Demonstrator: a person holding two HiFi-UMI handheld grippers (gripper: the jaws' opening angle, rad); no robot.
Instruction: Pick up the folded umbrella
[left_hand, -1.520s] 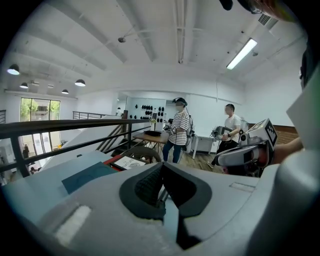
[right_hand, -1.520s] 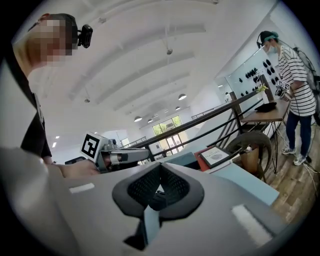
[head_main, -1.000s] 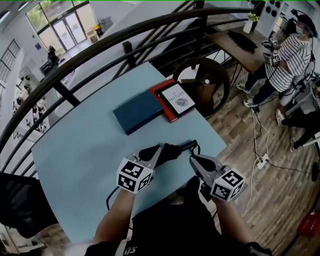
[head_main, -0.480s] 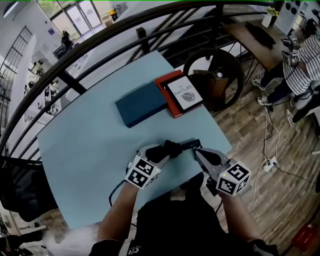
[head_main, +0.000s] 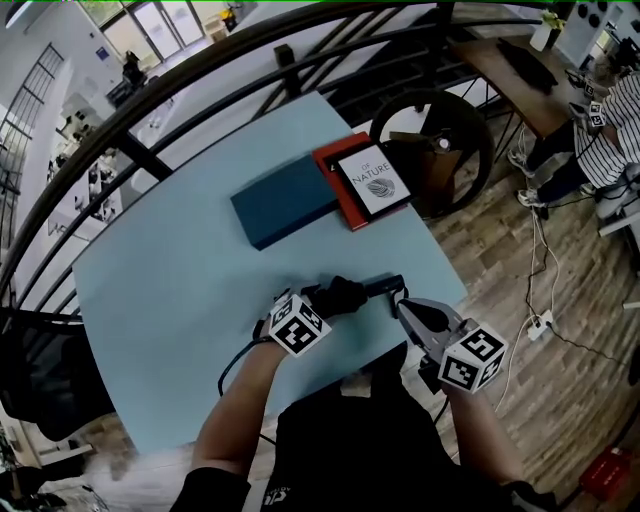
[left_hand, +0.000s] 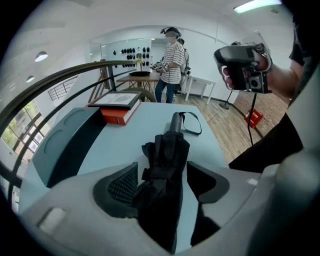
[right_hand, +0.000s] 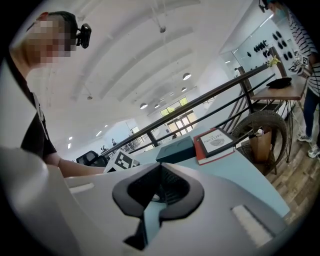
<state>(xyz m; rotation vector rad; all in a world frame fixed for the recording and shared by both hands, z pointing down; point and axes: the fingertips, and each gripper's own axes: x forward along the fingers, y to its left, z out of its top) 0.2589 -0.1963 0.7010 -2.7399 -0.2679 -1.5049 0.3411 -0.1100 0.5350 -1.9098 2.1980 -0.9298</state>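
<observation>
The folded black umbrella (head_main: 347, 295) lies on the light blue table (head_main: 170, 270) near its front edge, handle and strap (head_main: 386, 285) pointing right. My left gripper (head_main: 325, 298) points steeply down over the umbrella's bundled end. In the left gripper view the umbrella (left_hand: 167, 155) runs between the pads (left_hand: 122, 185); the jaws are opening and a gap shows on the right side. My right gripper (head_main: 406, 306) hovers just right of the handle, its jaws together and empty. The right gripper view shows that gripper (right_hand: 160, 167) closed above the table.
A dark teal book (head_main: 285, 205) and a red book with a white cover (head_main: 365, 185) lie at the table's far side. A black railing (head_main: 200, 90) curves behind. A round wicker frame (head_main: 430, 150) stands right of the table, and a person in a striped shirt (head_main: 605, 130) further right.
My left gripper has sunk towards the table and tipped down over the umbrella. The right gripper has shifted a little beside the handle. The umbrella has stayed put.
</observation>
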